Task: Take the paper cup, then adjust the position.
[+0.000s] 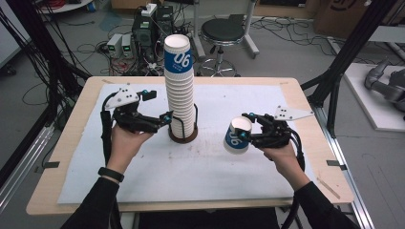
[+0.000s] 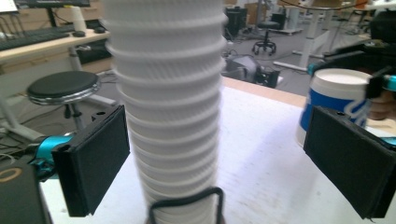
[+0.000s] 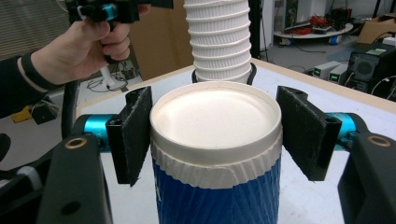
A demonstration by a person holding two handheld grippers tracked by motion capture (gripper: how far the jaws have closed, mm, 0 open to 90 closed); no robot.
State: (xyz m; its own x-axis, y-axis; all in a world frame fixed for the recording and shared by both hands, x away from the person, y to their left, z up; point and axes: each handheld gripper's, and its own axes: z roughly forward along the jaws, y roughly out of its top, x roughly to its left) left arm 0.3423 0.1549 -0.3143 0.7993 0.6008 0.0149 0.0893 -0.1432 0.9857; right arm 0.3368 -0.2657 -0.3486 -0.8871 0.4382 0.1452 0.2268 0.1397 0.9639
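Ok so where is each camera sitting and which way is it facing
High view: above the table's near edge, looking down; both forearms, left gripper, right gripper.
Left gripper view: on that gripper, facing the cup stack between its open fingers.
Right gripper view: facing the held blue cup.
Shared: stack, cup.

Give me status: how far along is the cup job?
Done: one blue cup is off the stack and clamped in the right tool, upside down and clear of the table. In hand: the left tool is open around the lower part of the stack, pads not touching. Left: the tall stack in its holder.
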